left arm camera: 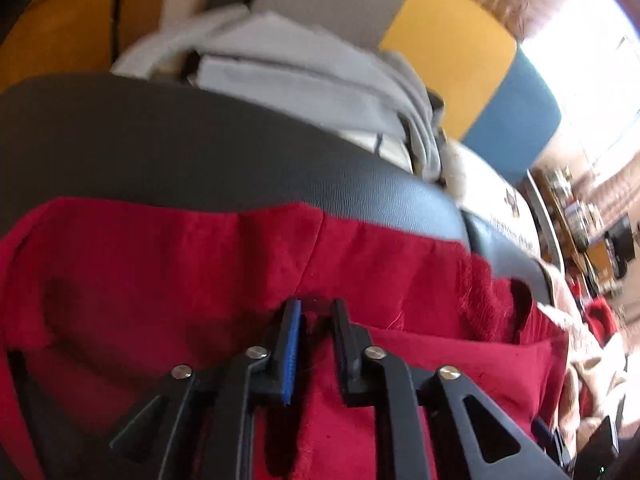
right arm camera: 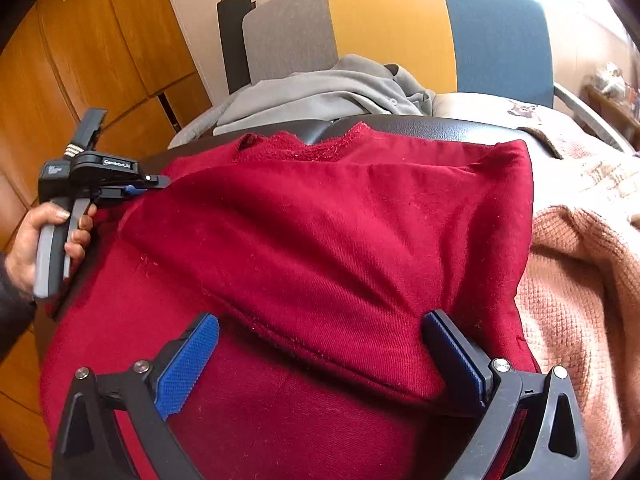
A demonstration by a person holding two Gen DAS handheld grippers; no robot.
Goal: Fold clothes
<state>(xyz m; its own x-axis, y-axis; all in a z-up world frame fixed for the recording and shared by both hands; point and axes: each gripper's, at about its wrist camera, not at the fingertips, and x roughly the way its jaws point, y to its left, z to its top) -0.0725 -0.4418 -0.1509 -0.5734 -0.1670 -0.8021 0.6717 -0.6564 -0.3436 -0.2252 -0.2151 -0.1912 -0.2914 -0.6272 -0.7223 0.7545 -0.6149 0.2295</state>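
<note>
Across the black leather seat [right arm camera: 440, 126], spread from its left edge to its right edge: red garment [right arm camera: 320, 240], partly folded, one layer doubled over the lower one, ribbed collar [right arm camera: 320, 146] near the far edge. At the left edge, left gripper [right arm camera: 154, 185] in a hand [right arm camera: 36, 244], jaws narrow, closed on a pinch of the red cloth. Over the near edge, right gripper [right arm camera: 320, 360] spread wide, blue pads [right arm camera: 188, 364] on either side of the folded hem, not pressing it. Beyond the far edge, grey clothes [right arm camera: 320, 92] piled against a grey, yellow and blue backrest [right arm camera: 392, 24]. Past the right edge, a peach knit [right arm camera: 580, 300].
</note>
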